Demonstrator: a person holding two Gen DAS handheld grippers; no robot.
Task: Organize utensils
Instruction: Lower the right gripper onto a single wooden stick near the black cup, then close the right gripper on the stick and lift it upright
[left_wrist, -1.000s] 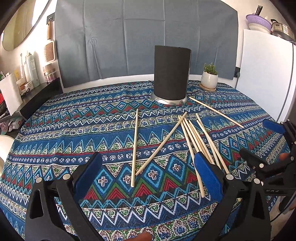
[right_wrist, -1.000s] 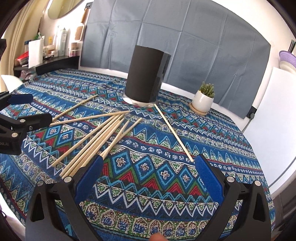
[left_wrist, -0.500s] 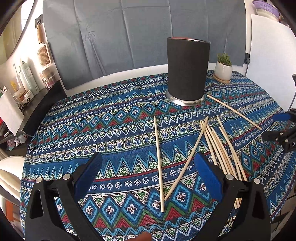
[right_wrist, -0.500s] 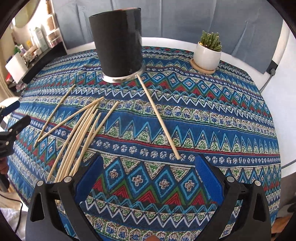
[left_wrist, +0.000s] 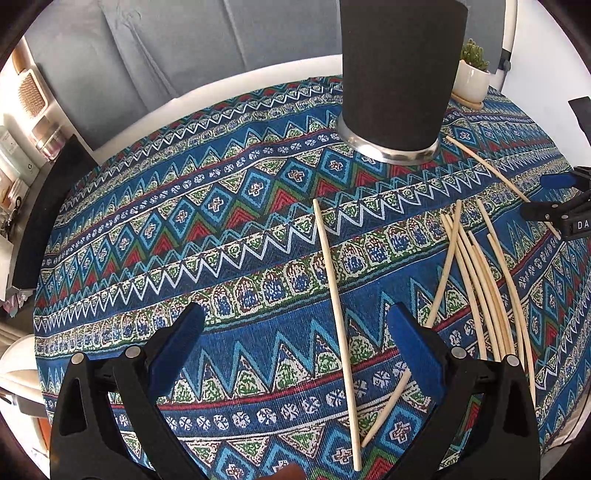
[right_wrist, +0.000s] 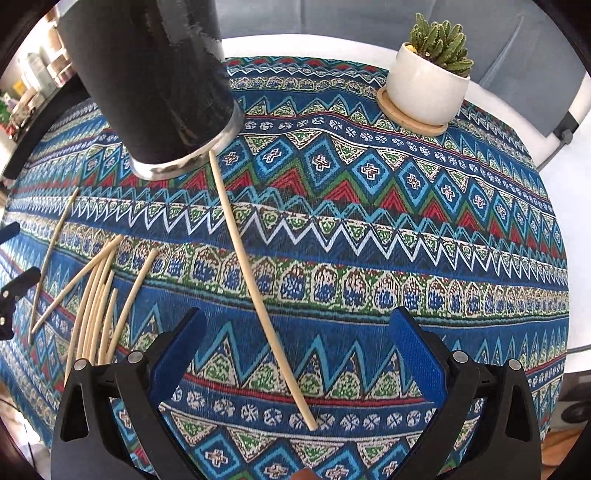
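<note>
A round table covered by a patterned blue tablecloth (left_wrist: 221, 236) is recorded in both wrist views. The task's items are pale, slender wooden chopsticks of plain, unfinished appearance, lying flat on the cloth.

In the left wrist view, a single chopstick (left_wrist: 334, 291) is seen lying alone, its long axis running from the near edge of the table toward the black cylindrical holder (left_wrist: 400, 70), which stands upright on a metal base toward the far edge. The near part of this chopstick lies between the left gripper's (left_wrist: 295, 352) blue-padded fingers; the jaws are held wide apart and nothing is gripped. A second chopstick (left_wrist: 439, 284) lies diagonally, its near end passing behind the right-hand pad. A loose bundle of chopsticks (left_wrist: 487, 288) is noted further toward the right edge, roughly parallel, axes running near-to-far.

In the right wrist view, one long chopstick (right_wrist: 251, 266) is recorded with its far end touching or just beside the holder's (right_wrist: 155, 74) base and its near end lying between the right gripper's (right_wrist: 295, 354) fingers. These jaws are likewise apart and empty. The bundle (right_wrist: 99, 295) is seen toward the left edge.

A potted cactus (right_wrist: 430, 70) in a white pot on a wooden coaster stands near the far right edge.
</note>
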